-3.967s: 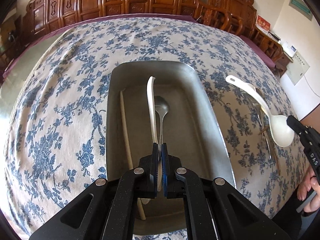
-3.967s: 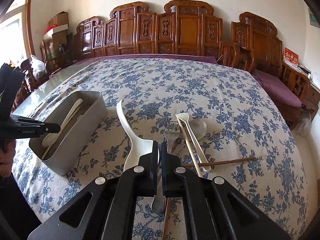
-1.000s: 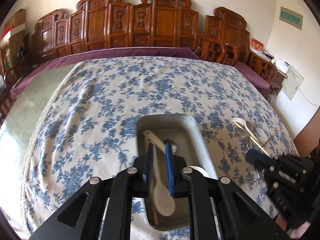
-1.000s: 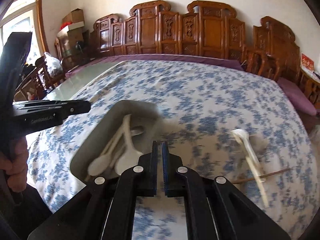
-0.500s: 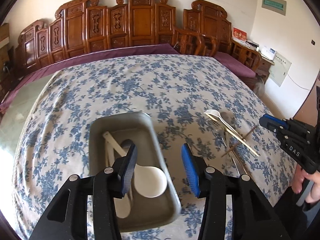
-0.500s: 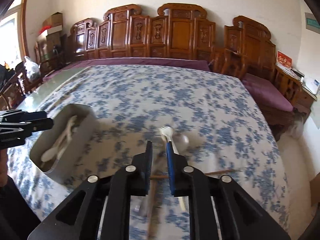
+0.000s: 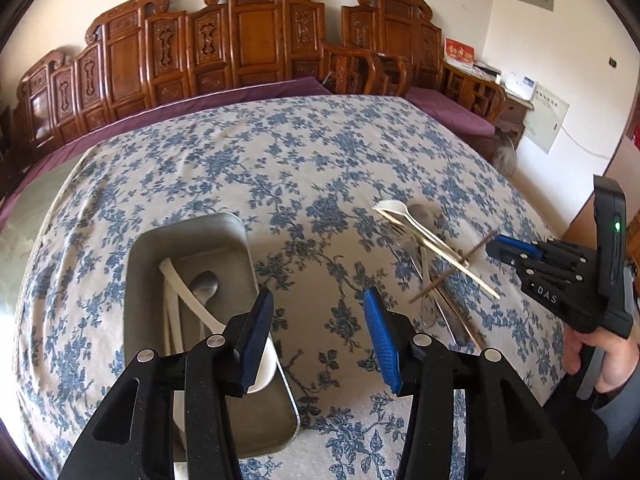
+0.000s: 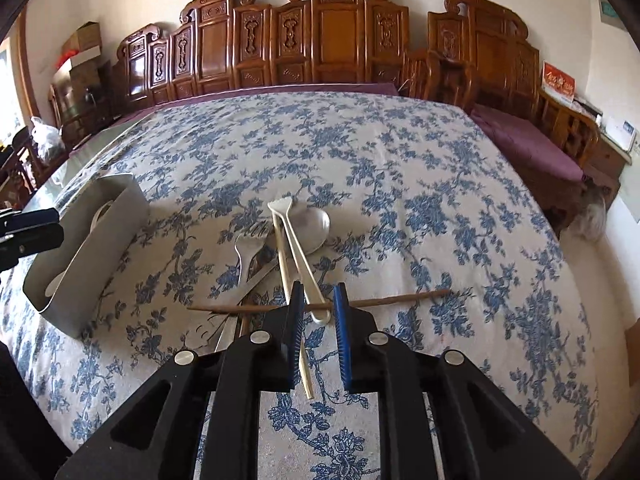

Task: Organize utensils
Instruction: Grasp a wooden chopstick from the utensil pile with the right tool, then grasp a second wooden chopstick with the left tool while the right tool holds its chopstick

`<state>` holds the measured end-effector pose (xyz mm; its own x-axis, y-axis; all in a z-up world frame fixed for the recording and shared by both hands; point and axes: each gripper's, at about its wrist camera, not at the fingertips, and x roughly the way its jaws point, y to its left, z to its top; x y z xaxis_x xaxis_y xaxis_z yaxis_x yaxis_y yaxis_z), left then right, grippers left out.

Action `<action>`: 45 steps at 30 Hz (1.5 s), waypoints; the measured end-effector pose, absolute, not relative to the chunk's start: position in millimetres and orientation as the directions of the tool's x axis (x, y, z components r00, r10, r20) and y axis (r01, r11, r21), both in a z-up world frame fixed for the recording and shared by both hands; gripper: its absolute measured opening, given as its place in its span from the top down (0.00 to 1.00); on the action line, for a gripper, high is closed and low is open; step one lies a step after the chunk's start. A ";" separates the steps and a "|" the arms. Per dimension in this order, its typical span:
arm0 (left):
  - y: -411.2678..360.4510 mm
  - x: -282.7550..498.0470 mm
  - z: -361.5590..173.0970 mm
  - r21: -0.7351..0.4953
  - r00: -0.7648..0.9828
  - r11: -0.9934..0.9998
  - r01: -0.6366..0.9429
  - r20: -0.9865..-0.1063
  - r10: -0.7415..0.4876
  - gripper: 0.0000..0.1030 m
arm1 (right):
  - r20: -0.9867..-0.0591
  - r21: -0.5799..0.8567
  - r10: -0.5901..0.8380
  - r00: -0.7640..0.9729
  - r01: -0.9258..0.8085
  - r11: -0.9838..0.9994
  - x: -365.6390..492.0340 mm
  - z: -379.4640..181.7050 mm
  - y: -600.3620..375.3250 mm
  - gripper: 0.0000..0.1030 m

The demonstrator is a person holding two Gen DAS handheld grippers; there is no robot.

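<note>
Left wrist view: left gripper (image 7: 318,336) apart, empty. Metal tray (image 7: 138,264) at 9 o'clock holds white spoons, metal spoon. Right gripper (image 8: 318,334) slightly apart, empty, over loose pile (image 8: 288,248) at 12 o'clock: spoons, fork, chopsticks unsorted.

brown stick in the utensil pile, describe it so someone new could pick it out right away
On the floral tablecloth, right of the grey bin, lies a pile of loose utensils. The brown stick lies crosswise over that pile, just ahead of the right tongs. It is the only dark, thin wooden piece there, crossing the pale handles and metal spoons, which all point away from the camera.
</note>
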<state>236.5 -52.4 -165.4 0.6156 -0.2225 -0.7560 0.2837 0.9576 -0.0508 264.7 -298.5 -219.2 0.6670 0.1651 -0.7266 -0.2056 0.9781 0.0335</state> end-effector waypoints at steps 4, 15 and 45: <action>-57.9 237.0 -170.6 -0.044 0.607 0.956 0.290 -0.764 -0.219 0.56 | -0.745 0.043 0.195 0.639 -0.245 0.969 268.3 -228.9 -293.4 0.84; -62.4 234.9 -176.7 -0.031 0.601 0.954 0.299 -0.771 -0.213 0.56 | -0.798 -0.004 0.182 0.574 -0.307 0.952 266.9 -250.7 -277.0 0.84; -100.6 225.6 -191.9 -0.026 0.586 0.925 0.378 -0.767 -0.261 0.56 | -0.668 0.151 0.278 0.690 -0.240 0.959 262.3 -207.2 -329.4 0.94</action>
